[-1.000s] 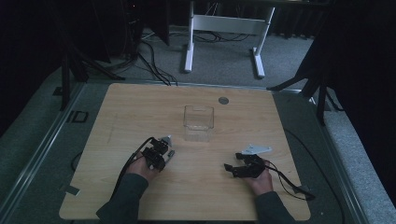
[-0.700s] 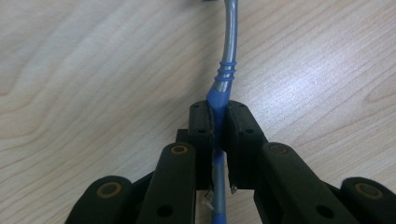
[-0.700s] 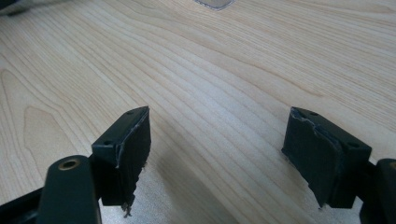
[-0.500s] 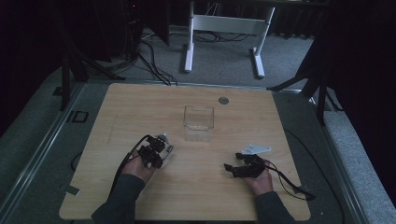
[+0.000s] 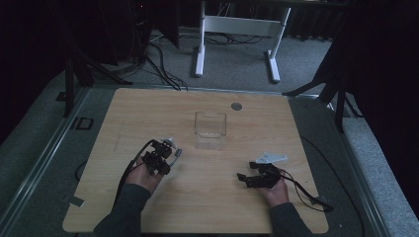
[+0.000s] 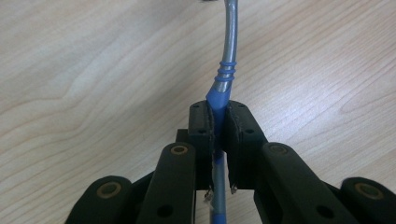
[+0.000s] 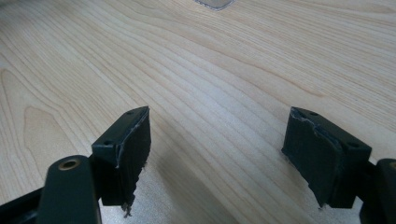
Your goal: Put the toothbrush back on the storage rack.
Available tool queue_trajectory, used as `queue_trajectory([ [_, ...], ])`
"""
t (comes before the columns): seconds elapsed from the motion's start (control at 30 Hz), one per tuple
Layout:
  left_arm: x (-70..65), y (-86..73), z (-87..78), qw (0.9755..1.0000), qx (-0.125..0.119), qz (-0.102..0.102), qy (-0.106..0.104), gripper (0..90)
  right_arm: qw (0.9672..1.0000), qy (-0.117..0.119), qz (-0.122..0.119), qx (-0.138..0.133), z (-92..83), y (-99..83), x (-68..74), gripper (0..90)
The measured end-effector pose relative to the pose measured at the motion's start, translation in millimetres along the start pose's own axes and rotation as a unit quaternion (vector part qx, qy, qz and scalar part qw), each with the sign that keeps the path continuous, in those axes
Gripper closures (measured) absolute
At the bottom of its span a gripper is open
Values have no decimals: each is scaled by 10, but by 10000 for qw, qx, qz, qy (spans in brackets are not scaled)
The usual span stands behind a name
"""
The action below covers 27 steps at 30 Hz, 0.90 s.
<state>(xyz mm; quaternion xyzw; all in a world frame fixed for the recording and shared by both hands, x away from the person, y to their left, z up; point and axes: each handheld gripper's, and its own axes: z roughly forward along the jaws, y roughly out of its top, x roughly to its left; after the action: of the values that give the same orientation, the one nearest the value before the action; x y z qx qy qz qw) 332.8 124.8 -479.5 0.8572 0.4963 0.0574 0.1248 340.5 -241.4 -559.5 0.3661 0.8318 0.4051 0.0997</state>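
My left gripper (image 6: 218, 109) is shut on a slim pen (image 6: 227, 56) with a blue grip and a silver-grey shaft. The pen runs forward out of the jaws, low over the wooden table (image 6: 93, 70). In the high view this left gripper (image 5: 163, 153) sits left of centre, a little short of a clear plastic container (image 5: 210, 129). My right gripper (image 7: 219, 135) stands open just above the bare wood, with nothing between its fingers (image 7: 128, 140). From above, the right gripper (image 5: 243, 177) lies at the front right and points left.
A small grey round disc (image 5: 236, 106) lies near the table's far edge. The clear container's corner (image 7: 215, 3) shows at the top of the right gripper view. Cables (image 5: 306, 190) trail from both grippers. Beyond the table are a white stand (image 5: 237, 29) and floor cables.
My left gripper has shifted slightly to the left with the pen still in it. The right gripper has stayed where it was.
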Motion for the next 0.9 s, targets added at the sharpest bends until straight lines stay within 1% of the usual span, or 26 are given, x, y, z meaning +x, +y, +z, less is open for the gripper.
queue_trajectory([
  [0.17,16,7,-67,9999,-149,-3,-42,815,10000,-1,-1,2,0,0,0,227],
  [0.3,32,4,-121,9995,-300,-63,-109,815,10000,-2,0,5,-1,0,0,227],
  [0.37,38,5,-149,9993,-345,-69,-111,815,10000,-2,-2,6,-1,0,0,227],
  [0.5,51,13,-206,9988,-442,-96,-178,815,10000,0,-8,6,-1,0,-1,227],
  [0.77,67,15,-290,9976,-669,-113,-159,815,10000,-2,-8,6,-1,0,-1,227],
  [0.9,63,13,-313,9965,-816,-114,-145,815,10000,-1,-12,3,0,0,-2,227],
])
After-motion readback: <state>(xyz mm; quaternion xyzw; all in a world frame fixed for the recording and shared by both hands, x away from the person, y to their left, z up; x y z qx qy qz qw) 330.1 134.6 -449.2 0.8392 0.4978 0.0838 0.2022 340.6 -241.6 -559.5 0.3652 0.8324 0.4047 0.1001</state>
